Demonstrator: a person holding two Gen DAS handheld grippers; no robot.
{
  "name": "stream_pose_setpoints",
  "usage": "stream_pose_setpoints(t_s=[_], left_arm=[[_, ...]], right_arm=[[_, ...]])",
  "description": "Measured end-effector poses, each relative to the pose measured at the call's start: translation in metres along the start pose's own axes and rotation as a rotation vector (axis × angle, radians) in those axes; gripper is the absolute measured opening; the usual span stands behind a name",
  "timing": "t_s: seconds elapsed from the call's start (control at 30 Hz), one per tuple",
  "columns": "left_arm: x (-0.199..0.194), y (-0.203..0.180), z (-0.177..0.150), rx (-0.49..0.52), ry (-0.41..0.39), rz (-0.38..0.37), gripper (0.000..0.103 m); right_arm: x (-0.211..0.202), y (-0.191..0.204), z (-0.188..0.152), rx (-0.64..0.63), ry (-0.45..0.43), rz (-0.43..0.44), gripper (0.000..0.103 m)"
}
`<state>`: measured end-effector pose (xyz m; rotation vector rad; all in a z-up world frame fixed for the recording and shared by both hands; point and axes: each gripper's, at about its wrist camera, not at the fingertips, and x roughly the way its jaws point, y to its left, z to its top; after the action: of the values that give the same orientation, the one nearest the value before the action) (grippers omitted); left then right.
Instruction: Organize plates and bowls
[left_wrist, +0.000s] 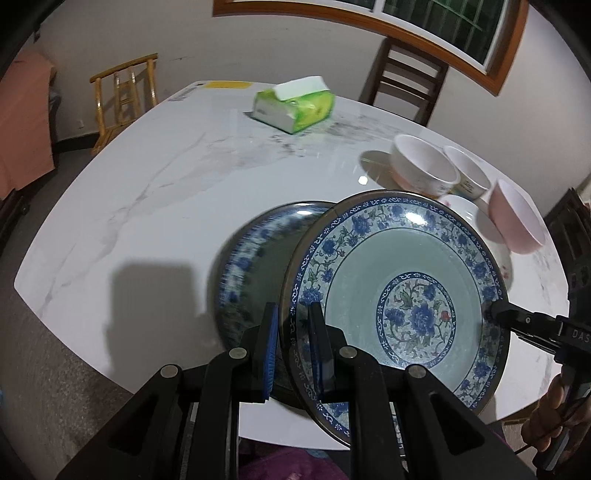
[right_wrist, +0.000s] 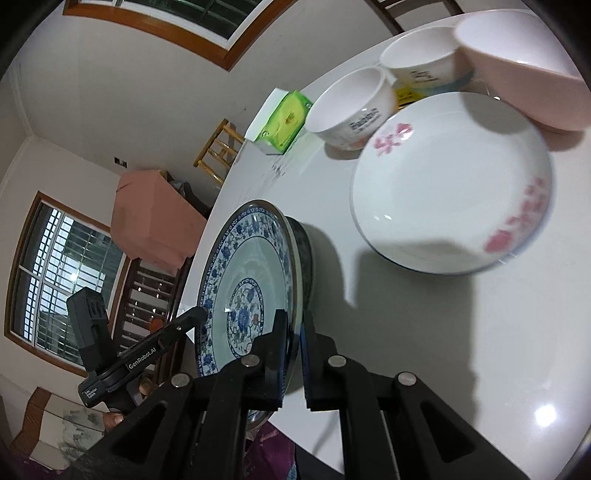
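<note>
At the far left stands a bamboo chair (left_wrist: 125, 99) against the wall, well clear of the marble table (left_wrist: 147, 192). Further along, toward twelve o'clock on the tabletop, a green tissue pack (left_wrist: 295, 107) lies by itself, with a dark wooden chair (left_wrist: 406, 77) pushed in behind it. Near the front edge, the left gripper (left_wrist: 293, 350) is clamped on the rim of a blue floral plate (left_wrist: 399, 295), holding it tilted up off the table; its blue pads sit one on each face of the rim. Behind that plate, to its nine o'clock side, a second blue-patterned plate (left_wrist: 251, 258) lies blurred, and whether the two touch is unclear. The right gripper (right_wrist: 291, 354) is pinched on the same lifted plate at the opposite rim, around four o'clock. Beyond it, crowding the way, a white plate with pink flowers (right_wrist: 450, 184) rests flat on the table. Past that, at one to two o'clock, two white bowls (left_wrist: 424, 166) stand side by side, touching, and a pink bowl (left_wrist: 517, 218) leans tilted just beside the white plate's far edge.
</note>
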<state>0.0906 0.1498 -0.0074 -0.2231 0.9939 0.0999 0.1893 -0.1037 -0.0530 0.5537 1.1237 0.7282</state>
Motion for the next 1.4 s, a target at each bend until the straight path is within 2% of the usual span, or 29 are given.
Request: stream_pose_setpoints(t_s=[0.23, 0.5, 1.4], left_arm=[[0.016, 0.028, 0.005, -0.051, 0.013, 0.015, 0.013], [0.029, 0.043, 0.009, -0.077, 0.024, 0.023, 0.013], [0.041, 0.054, 0.012, -0.093, 0.034, 0.03, 0.013]], right_arm=[[0.029, 0.006, 0.006, -0.002, 0.038, -0.022, 0.007], [0.043, 0.011, 0.007, 0.001, 0.062, -0.049, 0.008], [0.056, 0.012, 0.009, 0.01, 0.082, -0.086, 0.009]])
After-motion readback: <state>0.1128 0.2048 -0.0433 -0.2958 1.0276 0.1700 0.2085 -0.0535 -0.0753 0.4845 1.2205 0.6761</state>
